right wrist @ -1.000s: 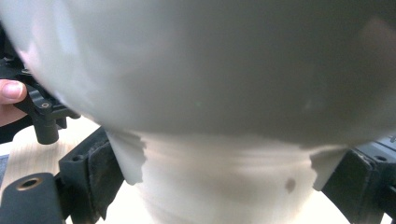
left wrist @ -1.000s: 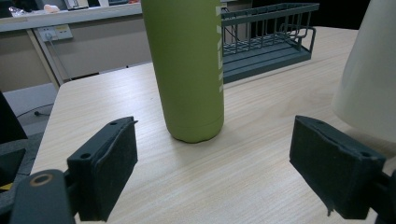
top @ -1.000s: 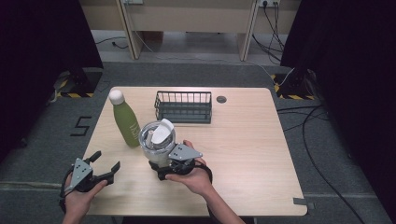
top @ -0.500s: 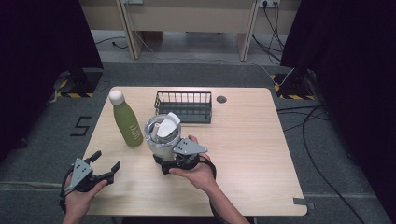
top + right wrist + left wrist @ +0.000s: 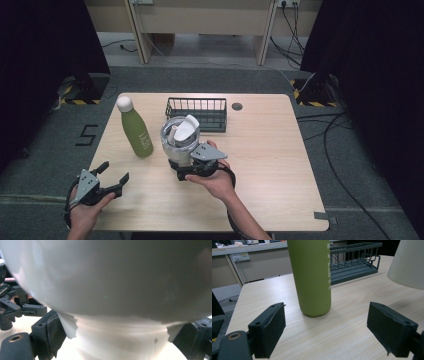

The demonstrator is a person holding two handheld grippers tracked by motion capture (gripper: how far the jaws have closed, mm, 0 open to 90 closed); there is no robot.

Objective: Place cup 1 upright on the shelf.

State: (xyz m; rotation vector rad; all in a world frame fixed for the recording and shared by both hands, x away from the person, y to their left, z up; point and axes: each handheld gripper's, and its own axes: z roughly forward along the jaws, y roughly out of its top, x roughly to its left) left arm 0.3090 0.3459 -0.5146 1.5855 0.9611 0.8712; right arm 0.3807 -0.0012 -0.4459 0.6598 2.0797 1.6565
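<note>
A whitish cup with a white piece standing inside it hangs just above the table, tilted, right of the green bottle. My right gripper is shut on the cup's narrow lower part; in the right gripper view the cup's base sits between the gripper's two jaws. At the table's front left my left gripper stands open with nothing in it. In the left gripper view this gripper faces the bottle, with the cup's underside at the upper right.
A dark wire basket stands at the back middle of the wooden table, just behind the cup; it is also in the left gripper view. A small black round cap sits in the tabletop right of the basket.
My right gripper has carried the cup up and a little away from me, toward the basket. The left gripper has stayed where it was.
</note>
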